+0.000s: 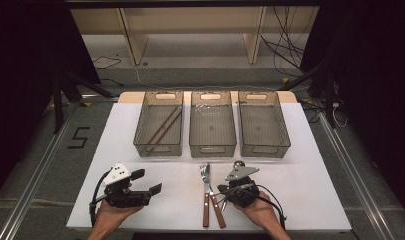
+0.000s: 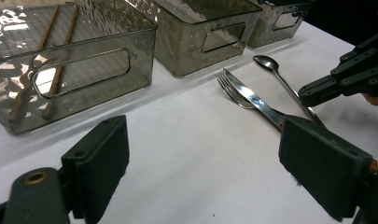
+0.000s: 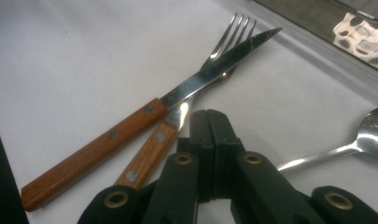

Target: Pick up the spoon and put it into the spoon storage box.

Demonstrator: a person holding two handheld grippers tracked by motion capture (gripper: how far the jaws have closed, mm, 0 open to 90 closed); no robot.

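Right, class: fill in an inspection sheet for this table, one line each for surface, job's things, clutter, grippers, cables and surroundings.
Surface: white table, flat.
Job's things: three clear bins in a row; chopsticks in the left bin; knife lying across fork; spoon beside them.
Clutter: nothing seen.
Grippers: left gripper open, clear of everything; right gripper shut, beside the cutlery.
Cables: one trails from each gripper; loose wires on the floor behind.
Surroundings: wooden shelving, dark curtains.

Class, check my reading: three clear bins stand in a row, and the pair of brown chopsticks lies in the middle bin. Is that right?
Not quite. The chopsticks lie in the left bin, not the middle bin, as the high view shows. The three clear bins in a row are right.
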